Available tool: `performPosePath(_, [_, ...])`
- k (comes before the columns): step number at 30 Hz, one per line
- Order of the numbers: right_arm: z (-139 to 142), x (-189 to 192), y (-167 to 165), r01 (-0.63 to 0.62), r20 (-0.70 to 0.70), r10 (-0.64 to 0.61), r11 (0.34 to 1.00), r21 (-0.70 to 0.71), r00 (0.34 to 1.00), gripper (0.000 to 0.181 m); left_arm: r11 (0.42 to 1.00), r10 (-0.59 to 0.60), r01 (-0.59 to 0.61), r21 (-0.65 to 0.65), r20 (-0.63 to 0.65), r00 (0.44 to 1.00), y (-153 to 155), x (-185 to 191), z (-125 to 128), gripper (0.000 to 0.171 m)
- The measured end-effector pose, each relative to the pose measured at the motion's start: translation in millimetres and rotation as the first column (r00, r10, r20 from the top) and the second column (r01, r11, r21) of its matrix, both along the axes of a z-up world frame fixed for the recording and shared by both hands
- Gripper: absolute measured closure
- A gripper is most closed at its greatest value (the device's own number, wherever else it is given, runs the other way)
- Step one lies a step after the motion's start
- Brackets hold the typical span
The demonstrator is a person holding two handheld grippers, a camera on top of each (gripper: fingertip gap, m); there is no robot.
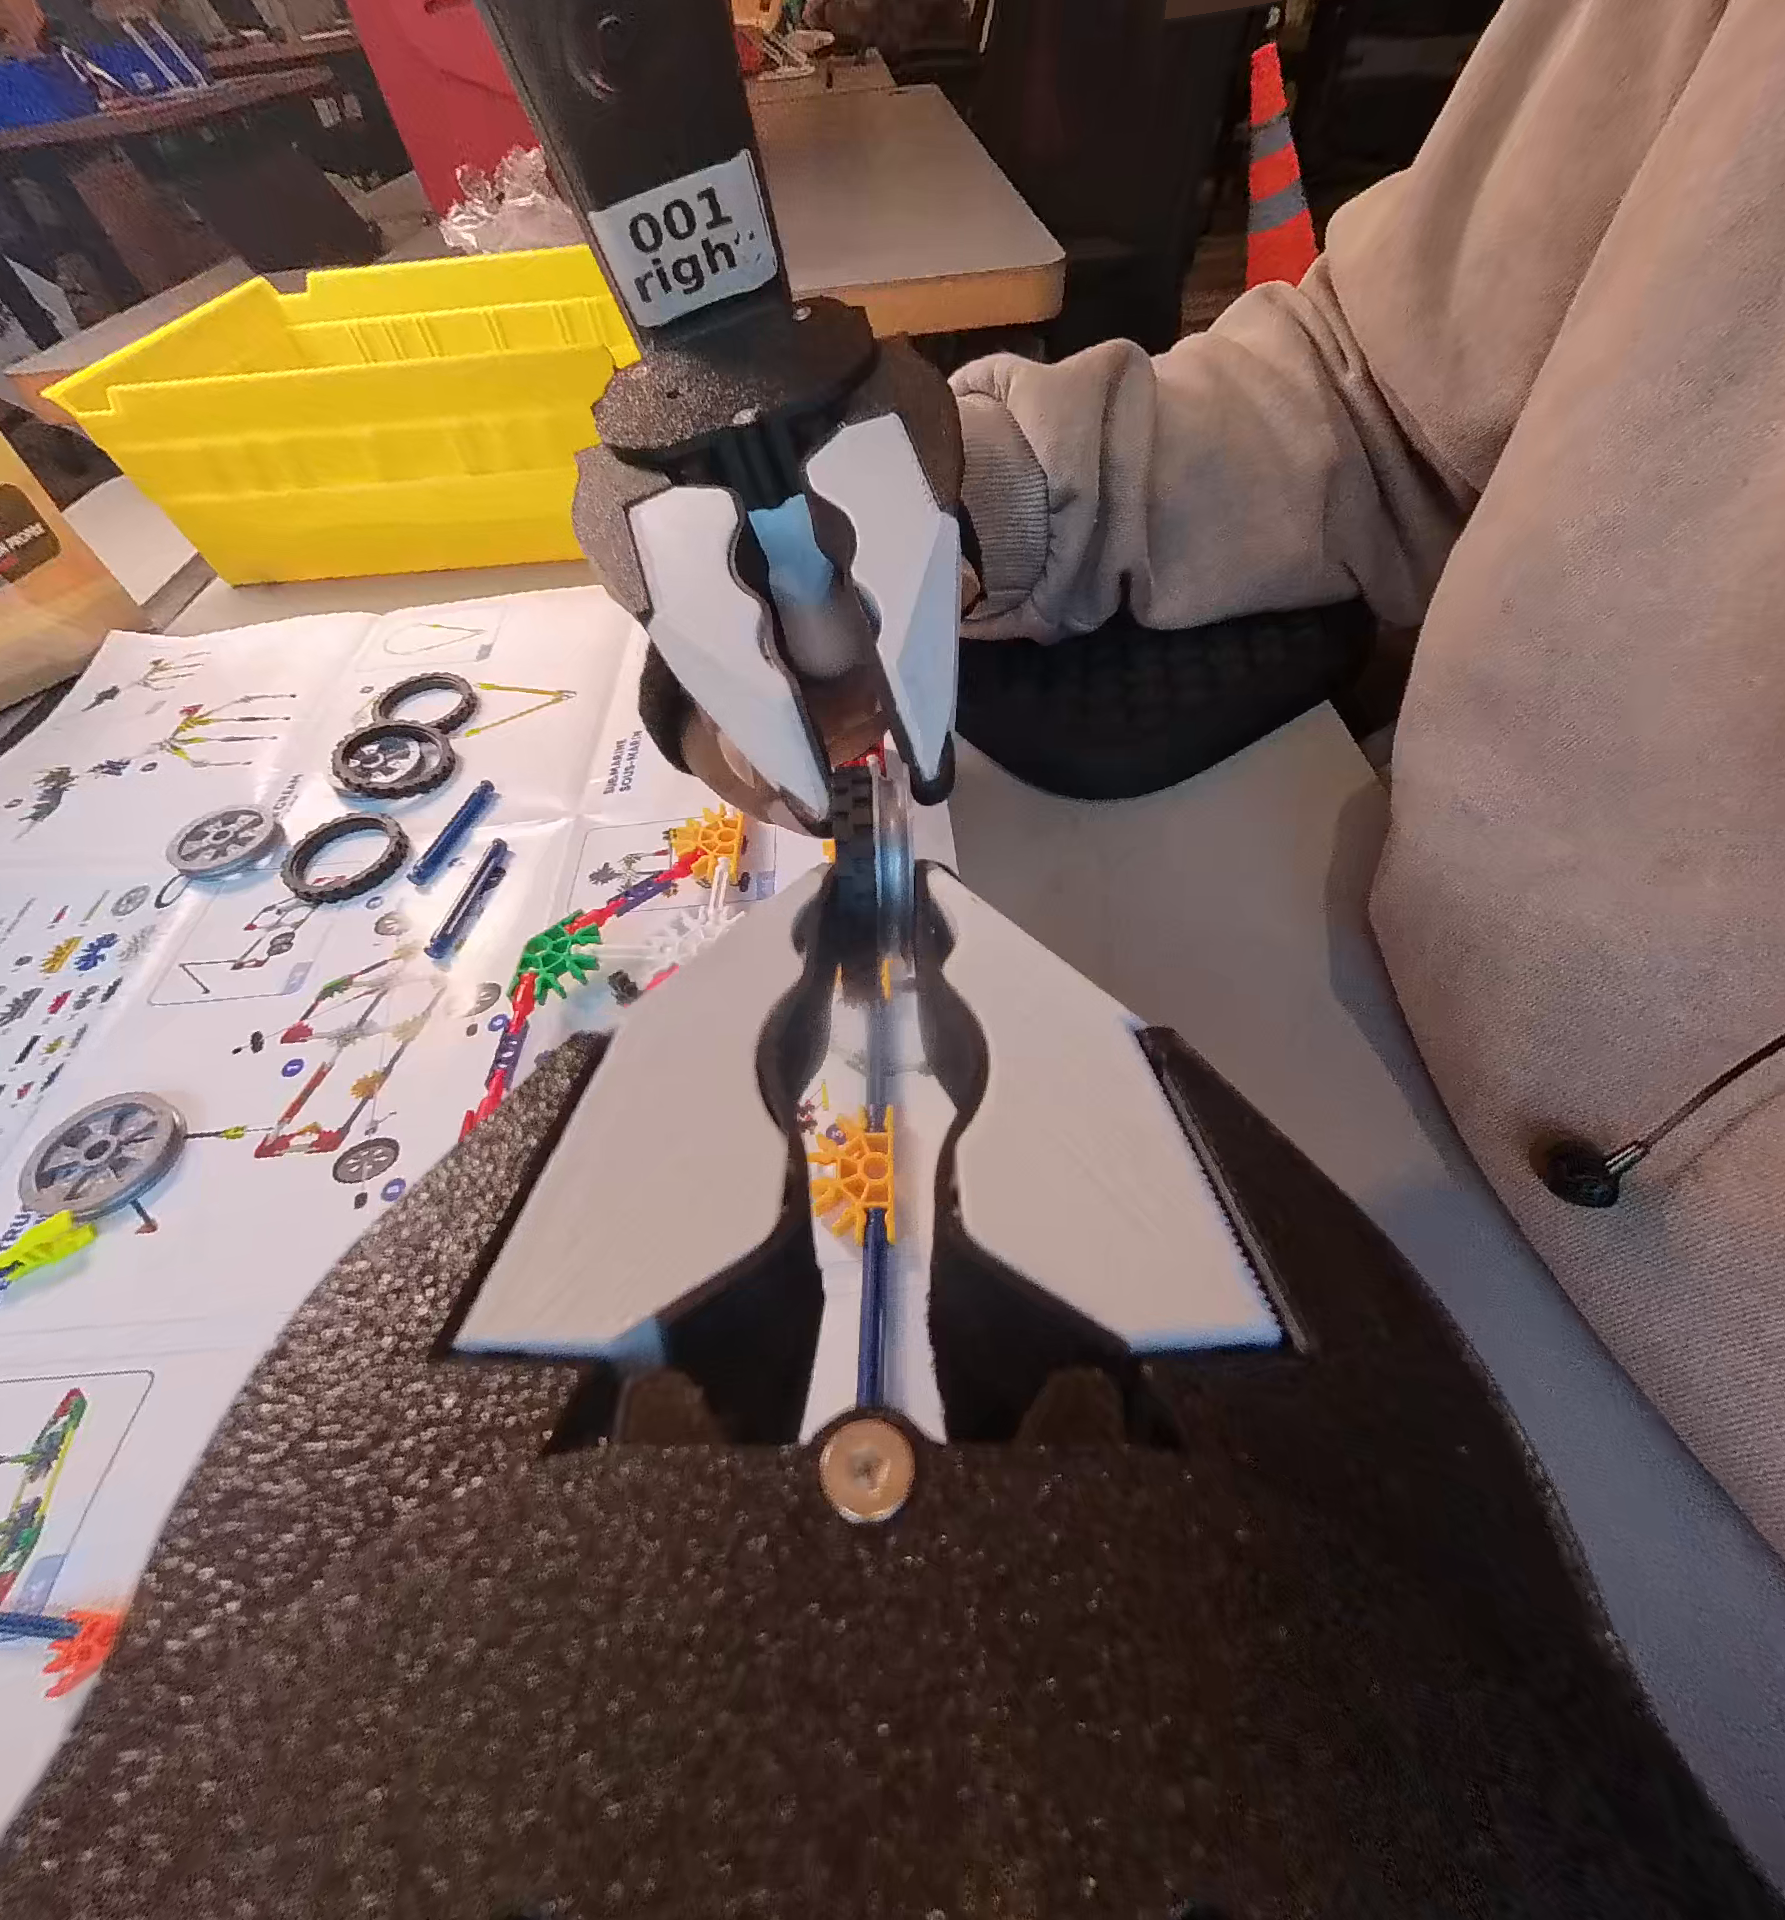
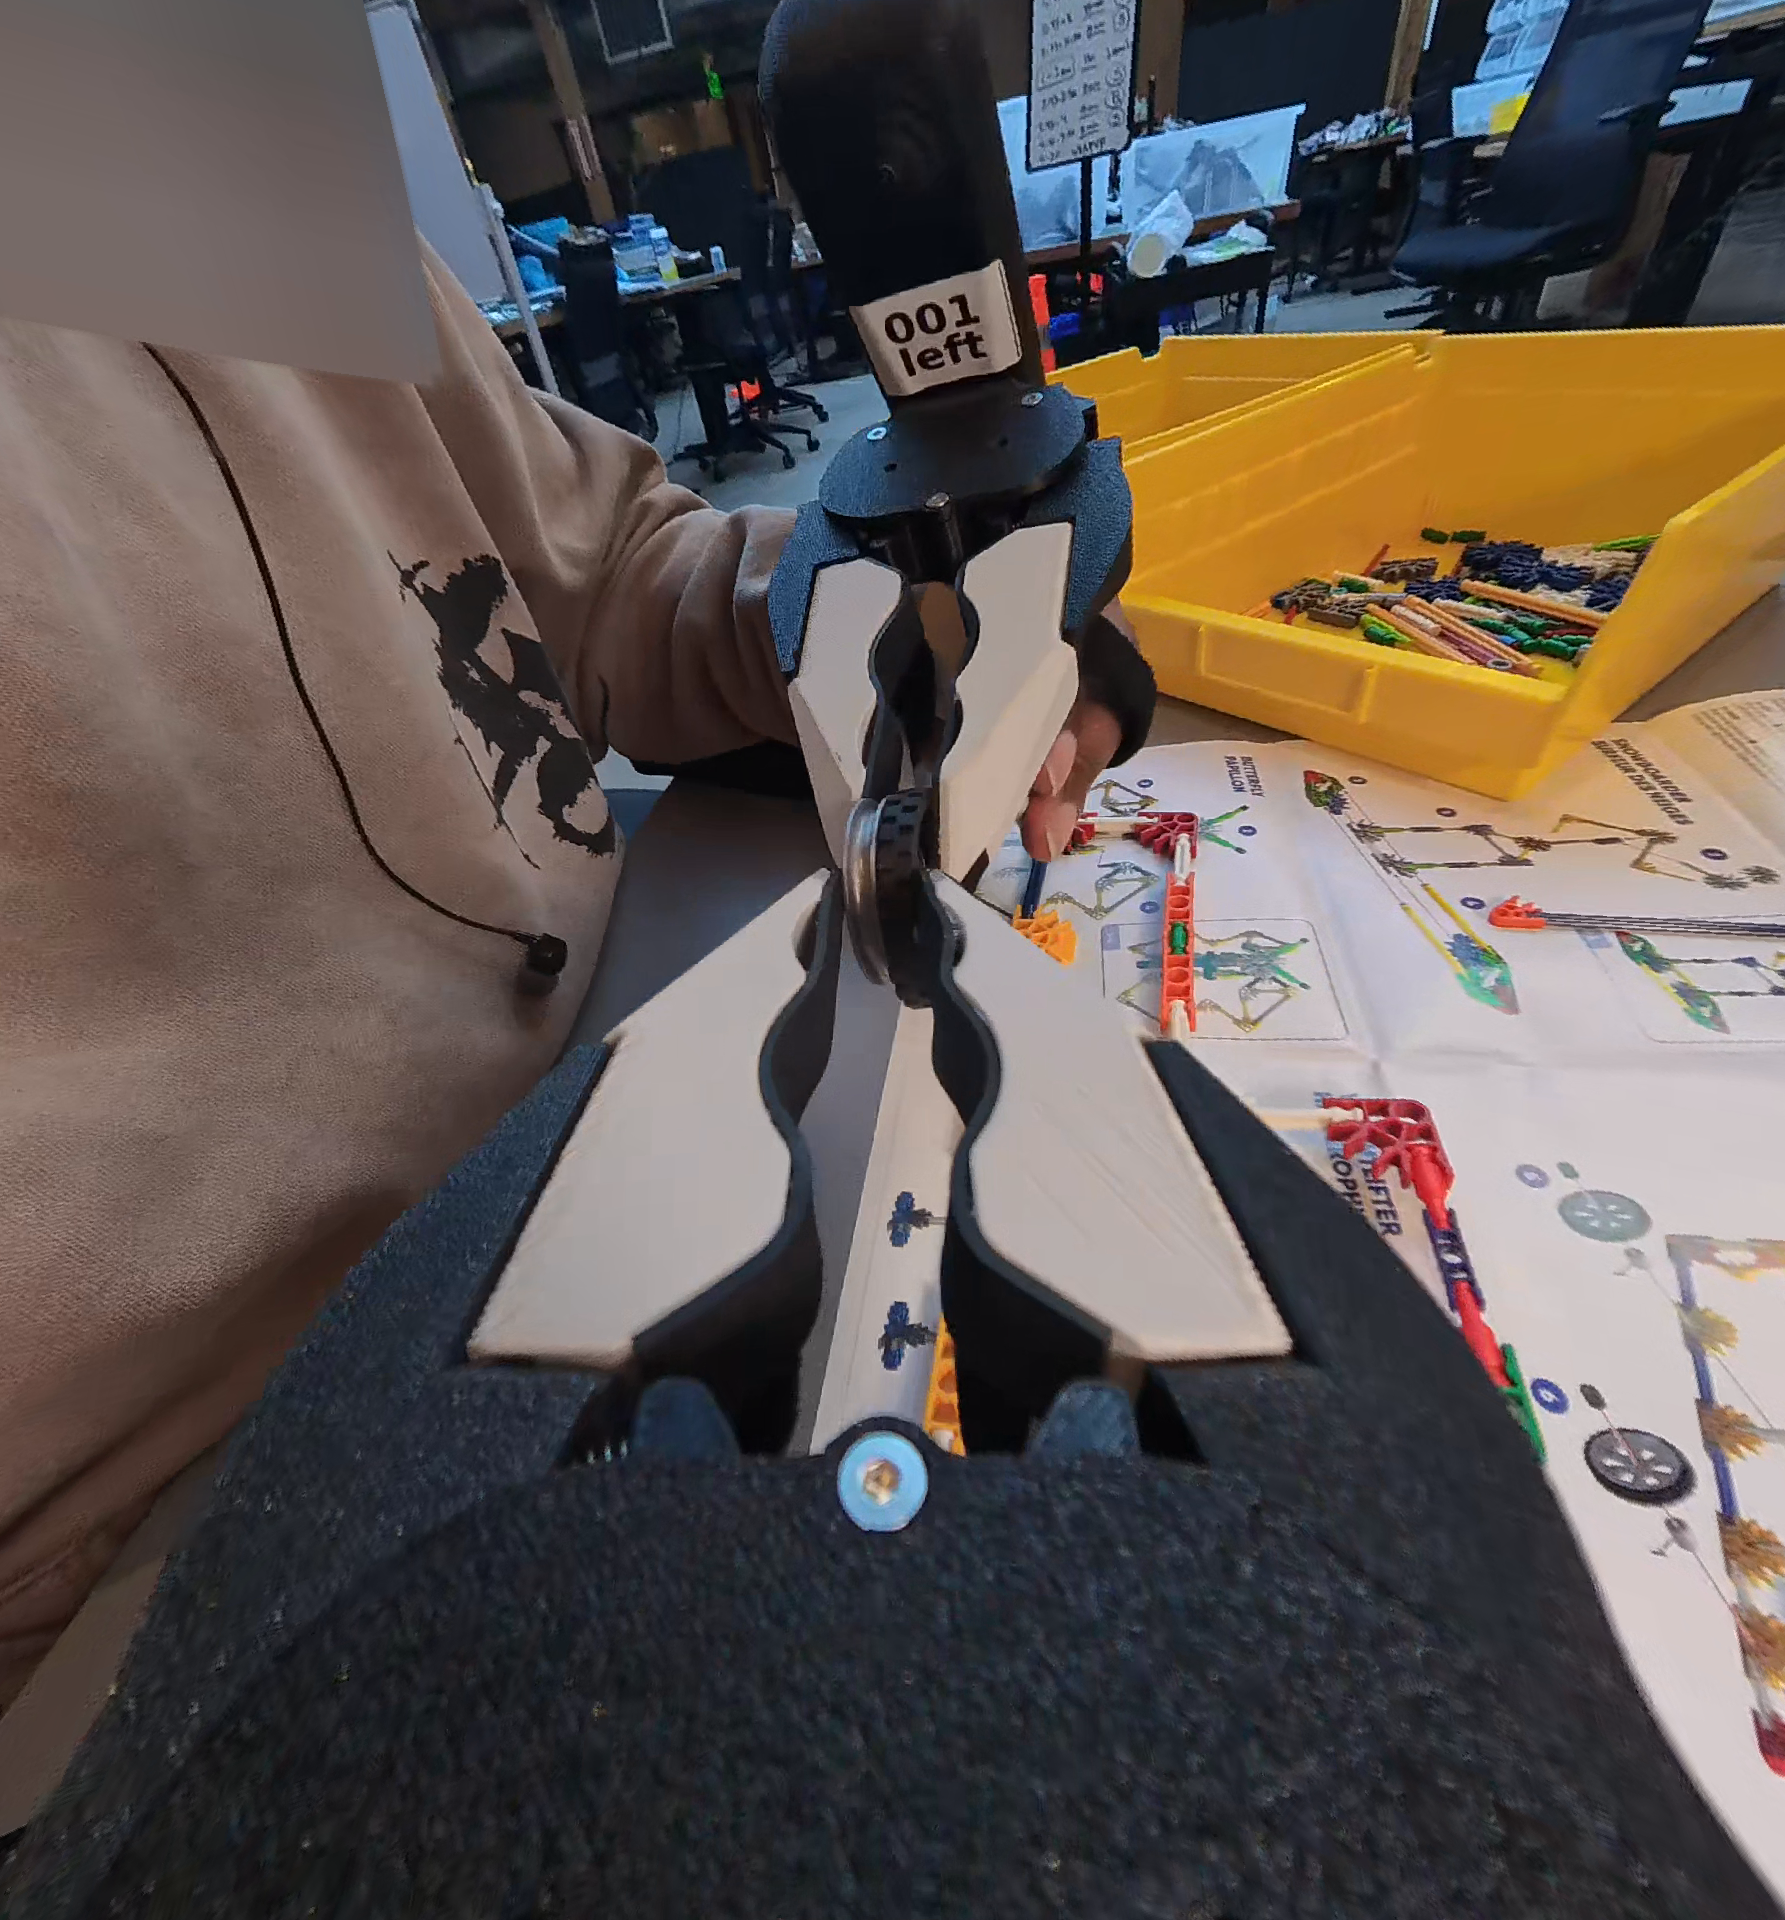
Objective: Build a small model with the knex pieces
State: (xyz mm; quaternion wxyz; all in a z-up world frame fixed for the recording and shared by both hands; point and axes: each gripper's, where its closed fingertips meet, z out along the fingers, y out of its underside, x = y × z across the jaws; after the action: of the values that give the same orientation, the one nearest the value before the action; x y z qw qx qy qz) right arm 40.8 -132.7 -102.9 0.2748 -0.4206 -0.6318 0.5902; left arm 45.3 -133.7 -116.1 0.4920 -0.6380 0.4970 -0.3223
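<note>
A small wheel is held edge-on between both grippers above the table's near edge: a black tyre (image 1: 849, 842) against a grey hub (image 1: 893, 852). My left gripper (image 1: 872, 904) is shut on the wheel from below in the left wrist view. My right gripper (image 1: 872, 795) comes down from above and is shut on the same wheel. In the right wrist view my right gripper (image 2: 883, 920) grips the tyre (image 2: 907, 831) and hub (image 2: 860, 883), with the left gripper (image 2: 893, 831) opposite. I cannot tell which part each one pinches.
A printed instruction sheet (image 1: 244, 1039) covers the table, with loose tyres (image 1: 342, 857), grey hubs (image 1: 103, 1153), blue rods (image 1: 452, 831) and a colourful rod-and-connector model (image 1: 659, 914) on it. A yellow bin (image 2: 1283, 665) of pieces stands behind. A person's beige sleeve (image 1: 1231, 468) is close by. Left and right tips are no more than a few centimetres apart.
</note>
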Motion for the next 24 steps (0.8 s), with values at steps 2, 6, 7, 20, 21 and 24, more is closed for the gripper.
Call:
performPosePath(2, [0,-2,2,0.011,-0.002,-0.011,1.0,0.009,1.0,0.17,1.0,0.01,-0.009,-0.019,0.012,1.0,1,-2,-1,0.161])
performPosePath(6, [7,-4,6,0.038,-0.043,-0.037,0.999,0.015,0.998,0.171,0.998,0.029,-0.022,-0.061,0.113,0.993,5,-4,10,0.16])
performPosePath(7, [8,-4,7,0.044,-0.048,-0.043,0.999,0.021,0.998,0.171,0.997,0.031,-0.02,-0.079,0.135,0.99,5,-4,12,0.158])
performPosePath(20, [20,2,16,0.038,-0.068,-0.044,0.995,-0.092,0.997,0.17,0.949,0.034,0.067,-0.309,0.31,0.95,8,-12,24,0.159])
performPosePath(21, [21,2,16,0.037,-0.054,-0.044,0.991,-0.127,0.998,0.17,0.95,0.039,0.06,-0.307,0.307,0.951,8,-11,23,0.159])
performPosePath(24, [17,-3,20,0.059,0.03,-0.054,0.97,-0.236,0.998,0.17,0.937,0.072,0.035,-0.346,0.291,0.954,13,-12,18,0.16])
